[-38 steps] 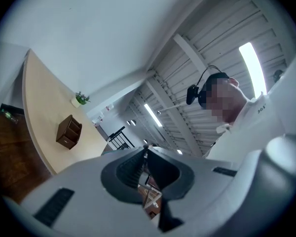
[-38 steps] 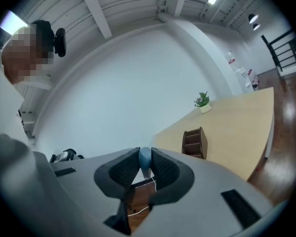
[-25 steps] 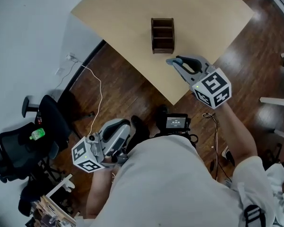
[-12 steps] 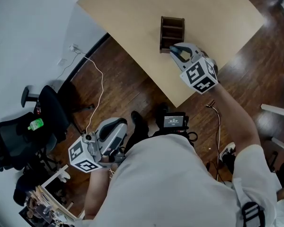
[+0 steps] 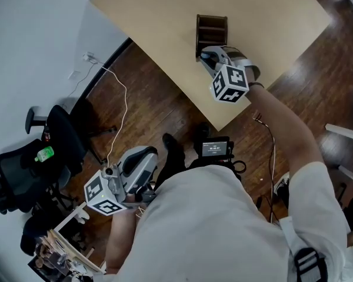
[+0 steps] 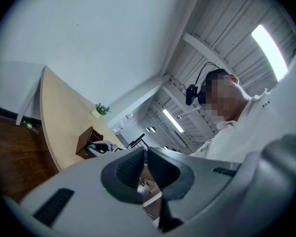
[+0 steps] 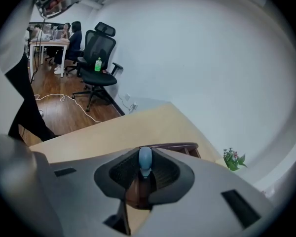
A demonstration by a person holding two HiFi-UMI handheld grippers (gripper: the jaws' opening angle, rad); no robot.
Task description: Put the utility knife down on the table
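Note:
My right gripper [image 5: 208,56] is low over the light wooden table [image 5: 159,22], just at the near side of a dark brown wooden organizer [image 5: 212,27]. In the right gripper view its jaws [image 7: 145,174] are shut on the utility knife [image 7: 145,160], whose light blue end sticks up between the pads, with the organizer's rim [image 7: 180,146] right behind it. My left gripper [image 5: 142,157] hangs by my hip, off the table, pointing level. Its pads [image 6: 130,167] stand together with nothing between them.
A black office chair [image 5: 23,175] with a green bottle [image 5: 45,153] stands at the left, and a white cable [image 5: 120,104] trails over the wooden floor. A small potted plant [image 7: 233,158] sits at the table's far end. A black device [image 5: 216,150] hangs at my chest.
My right gripper has come down and left to the organizer's near side and has rolled, with the knife still in it. The left gripper has stayed put.

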